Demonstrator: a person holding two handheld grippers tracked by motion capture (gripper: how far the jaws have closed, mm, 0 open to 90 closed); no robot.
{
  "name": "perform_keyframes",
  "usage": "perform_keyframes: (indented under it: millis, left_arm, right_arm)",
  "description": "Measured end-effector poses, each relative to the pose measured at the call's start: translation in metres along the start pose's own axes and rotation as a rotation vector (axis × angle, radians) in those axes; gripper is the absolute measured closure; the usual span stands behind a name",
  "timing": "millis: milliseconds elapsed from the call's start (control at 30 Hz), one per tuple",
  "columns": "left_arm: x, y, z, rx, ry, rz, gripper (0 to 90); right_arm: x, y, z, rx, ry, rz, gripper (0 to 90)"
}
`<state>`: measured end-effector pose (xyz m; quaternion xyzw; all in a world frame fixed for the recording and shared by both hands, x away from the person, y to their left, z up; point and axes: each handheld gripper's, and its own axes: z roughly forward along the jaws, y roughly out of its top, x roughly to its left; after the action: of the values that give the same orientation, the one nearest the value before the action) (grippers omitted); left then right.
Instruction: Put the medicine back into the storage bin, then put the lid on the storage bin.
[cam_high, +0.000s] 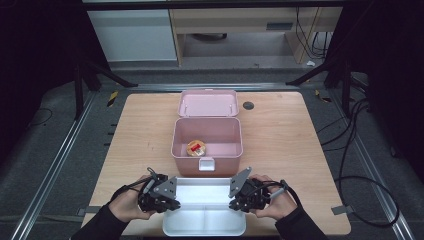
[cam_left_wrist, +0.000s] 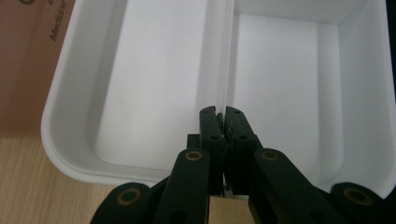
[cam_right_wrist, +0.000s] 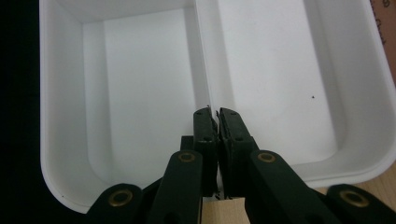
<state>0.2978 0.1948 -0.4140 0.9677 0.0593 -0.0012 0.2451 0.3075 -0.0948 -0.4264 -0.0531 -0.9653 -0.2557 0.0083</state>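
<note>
A white two-compartment tray (cam_high: 205, 220) lies at the table's near edge, between my two hands. My left gripper (cam_high: 172, 204) meets its left end and my right gripper (cam_high: 235, 204) its right end. In the left gripper view the black jaws (cam_left_wrist: 222, 116) are pinched together on the tray's middle divider (cam_left_wrist: 223, 70) where it joins the rim. The right gripper view shows the same grip from the other end: right gripper (cam_right_wrist: 214, 116) shut on the divider (cam_right_wrist: 204, 60). Both compartments are empty.
Just beyond the tray stands an open pink box (cam_high: 176, 142), its lid (cam_high: 208, 104) laid back and a white latch (cam_high: 206, 164) on its front. A small round yellow and red item (cam_high: 196, 148) sits inside. A dark round spot (cam_high: 248, 105) marks the table at the back right.
</note>
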Motion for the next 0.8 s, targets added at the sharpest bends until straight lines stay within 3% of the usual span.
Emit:
perform_keyframes:
  millis: [433,800]
  left_arm:
    - [0.002,0.025,-0.036,-0.018,0.021,0.044,87.6]
    - [0.030,0.043,-0.069,-0.041,0.065,0.052,87.9]
  right_arm:
    - [0.004,0.011,-0.040,-0.030,-0.023,-0.030,87.7]
    - [-0.027,0.036,-0.082,-0.072,-0.065,-0.059,87.5]
